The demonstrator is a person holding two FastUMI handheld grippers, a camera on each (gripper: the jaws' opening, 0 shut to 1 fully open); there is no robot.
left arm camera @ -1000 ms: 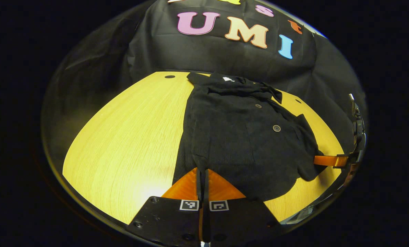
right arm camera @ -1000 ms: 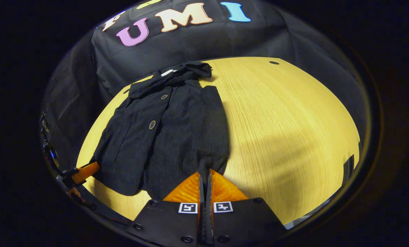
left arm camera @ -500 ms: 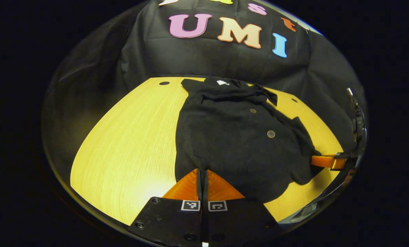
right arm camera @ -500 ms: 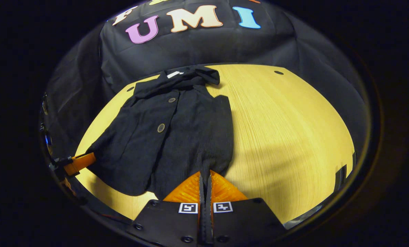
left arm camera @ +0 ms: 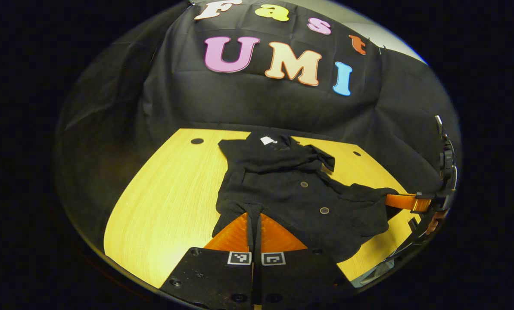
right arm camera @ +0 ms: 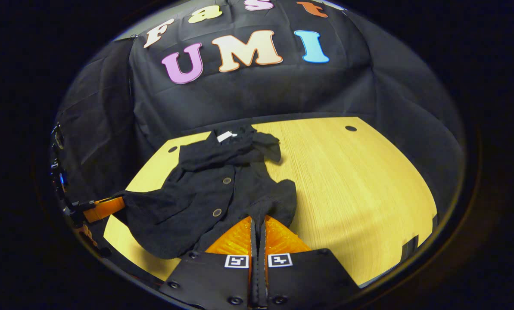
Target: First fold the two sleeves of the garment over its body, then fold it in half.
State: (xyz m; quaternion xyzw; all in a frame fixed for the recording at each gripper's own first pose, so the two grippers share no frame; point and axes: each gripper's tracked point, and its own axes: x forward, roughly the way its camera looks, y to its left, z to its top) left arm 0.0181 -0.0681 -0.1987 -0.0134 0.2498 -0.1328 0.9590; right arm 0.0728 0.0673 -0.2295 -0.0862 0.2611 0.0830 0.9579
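Left gripper view: my left gripper (left arm camera: 254,224) is clamped on the hem of the black garment (left arm camera: 282,189), which spreads ahead over the wooden table (left arm camera: 166,202); right gripper (left arm camera: 401,201) far right, pinching the other corner.
Right gripper view: my right gripper (right arm camera: 258,230) grips the hem directly ahead; left gripper (right arm camera: 104,208) far left, hem raised.

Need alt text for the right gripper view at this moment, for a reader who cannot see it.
The right gripper, fingers closed on the near hem of a black buttoned garment, lifts that edge off a yellow wooden table. At the left edge the left gripper holds the hem's other corner raised, while the collar end lies bunched at the table's far side.
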